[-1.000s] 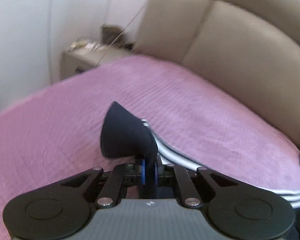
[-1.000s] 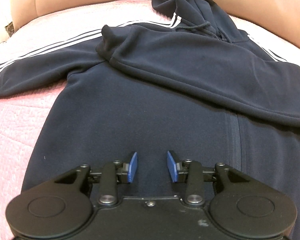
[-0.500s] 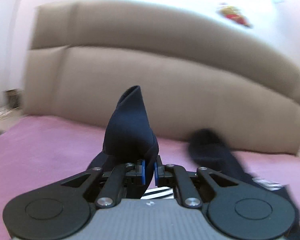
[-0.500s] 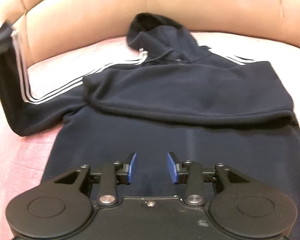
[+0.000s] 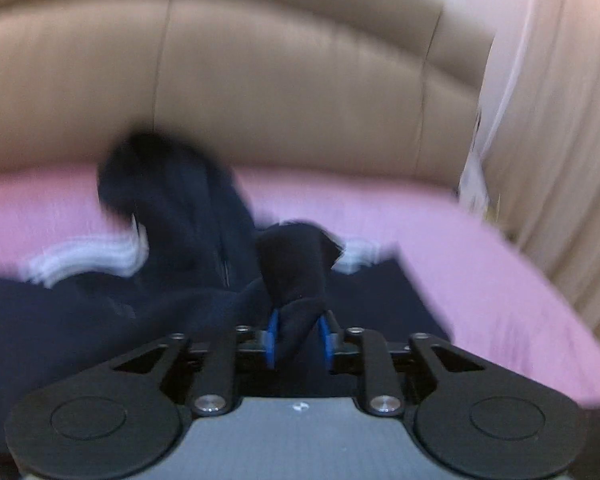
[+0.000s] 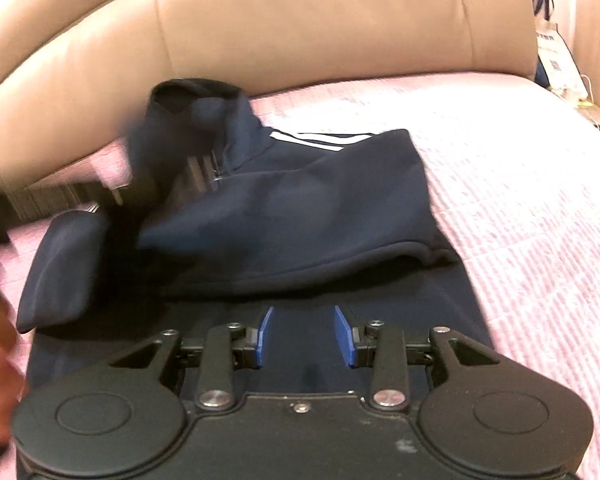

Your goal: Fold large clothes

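A: What has the left gripper (image 5: 299, 336) got?
B: A bunched cuff (image 5: 296, 276) of the hoodie (image 6: 300, 200) sits between its blue pads (image 5: 271, 338). The pads stand a little apart, and the blur hides whether they press the cloth, so I cannot tell if it grips.
A: And the right gripper (image 6: 305, 336)?
B: Its pads (image 6: 265, 336) are spread wide with nothing between them, just above the hoodie's lower body.
A: Where does the hoodie lie?
B: Flat on the bed (image 6: 520, 220), directly ahead of the right gripper. One sleeve (image 6: 360, 216) is folded across the chest. The hood (image 6: 204, 100) is farthest ahead, up against the headboard (image 6: 300, 32). White stripes (image 6: 324, 140) show at the shoulder.
A: Anything to the left?
B: The other cuff (image 6: 64, 268) hangs blurred, ahead and left of the right gripper.
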Demonstrator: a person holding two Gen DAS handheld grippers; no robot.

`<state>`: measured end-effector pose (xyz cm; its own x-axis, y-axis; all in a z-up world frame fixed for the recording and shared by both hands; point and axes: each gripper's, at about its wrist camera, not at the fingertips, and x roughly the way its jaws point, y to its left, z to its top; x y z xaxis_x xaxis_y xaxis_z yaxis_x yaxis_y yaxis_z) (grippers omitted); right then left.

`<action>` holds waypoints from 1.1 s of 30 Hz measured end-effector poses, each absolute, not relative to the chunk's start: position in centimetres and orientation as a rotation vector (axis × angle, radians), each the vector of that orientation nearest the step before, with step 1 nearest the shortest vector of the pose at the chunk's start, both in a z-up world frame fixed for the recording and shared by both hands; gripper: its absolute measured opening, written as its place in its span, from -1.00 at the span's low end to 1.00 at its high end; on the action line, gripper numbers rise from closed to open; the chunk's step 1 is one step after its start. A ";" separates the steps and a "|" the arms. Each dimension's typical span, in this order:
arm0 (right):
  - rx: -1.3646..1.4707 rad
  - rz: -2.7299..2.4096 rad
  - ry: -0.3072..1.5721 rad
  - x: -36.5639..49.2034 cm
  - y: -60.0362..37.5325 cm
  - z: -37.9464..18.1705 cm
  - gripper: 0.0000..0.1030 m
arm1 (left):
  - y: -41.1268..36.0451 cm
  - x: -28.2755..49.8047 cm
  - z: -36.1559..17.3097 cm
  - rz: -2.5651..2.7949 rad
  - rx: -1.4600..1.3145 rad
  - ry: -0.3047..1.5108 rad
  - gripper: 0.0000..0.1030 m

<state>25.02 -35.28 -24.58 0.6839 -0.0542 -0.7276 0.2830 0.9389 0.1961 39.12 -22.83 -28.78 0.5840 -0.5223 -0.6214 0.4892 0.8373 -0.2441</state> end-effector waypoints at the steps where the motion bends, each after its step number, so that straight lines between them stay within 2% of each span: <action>1: 0.309 -0.191 0.805 25.2 -35.6 -24.8 -0.06 | -23.0 39.3 -30.2 -0.590 -0.045 0.796 -0.46; 2: 0.312 -0.187 0.812 25.4 -35.9 -25.0 0.00 | -22.8 39.5 -31.3 -0.581 -0.040 0.843 -0.46; 4: 0.328 -0.168 0.816 25.8 -36.3 -25.2 0.43 | -20.9 38.8 -32.5 -0.558 -0.054 0.873 -0.46; 5: 0.347 -0.149 0.808 26.2 -36.4 -25.1 0.49 | -19.8 38.7 -32.7 -0.553 -0.066 0.874 -0.46; 8: 0.400 -0.099 0.778 27.7 -36.5 -24.7 0.48 | -16.0 38.3 -31.8 -0.520 -0.098 0.874 -0.32; 16: 0.464 -0.068 0.837 35.3 -36.4 -25.8 0.51 | -8.8 36.5 -28.7 -0.377 -0.120 0.873 -0.29; 17: 0.485 -0.053 0.862 36.0 -36.4 -26.3 0.47 | -8.6 36.7 -28.9 -0.368 -0.113 0.878 -0.29; 18: 0.504 -0.027 0.899 36.7 -36.3 -26.9 0.20 | -8.3 36.8 -29.0 -0.355 -0.106 0.883 -0.29; 19: 0.509 0.008 0.929 37.3 -35.9 -27.2 -0.45 | -8.2 37.2 -29.3 -0.343 -0.104 0.886 -0.29; 20: 0.496 0.020 0.938 37.6 -35.5 -27.3 -0.82 | -8.0 37.5 -29.4 -0.334 -0.104 0.886 -0.29; 21: 0.461 0.016 0.922 37.5 -35.0 -27.0 -0.90 | -8.0 37.9 -29.4 -0.320 -0.101 0.877 -0.29; 29: 0.214 -0.183 0.673 33.9 -36.5 -19.3 -0.93 | -8.6 42.6 -26.8 -0.271 -0.128 0.783 -0.29; 33: 0.167 -0.335 0.683 33.6 -38.5 -20.1 -0.93 | -10.7 45.1 -28.1 -0.240 -0.071 0.825 -0.29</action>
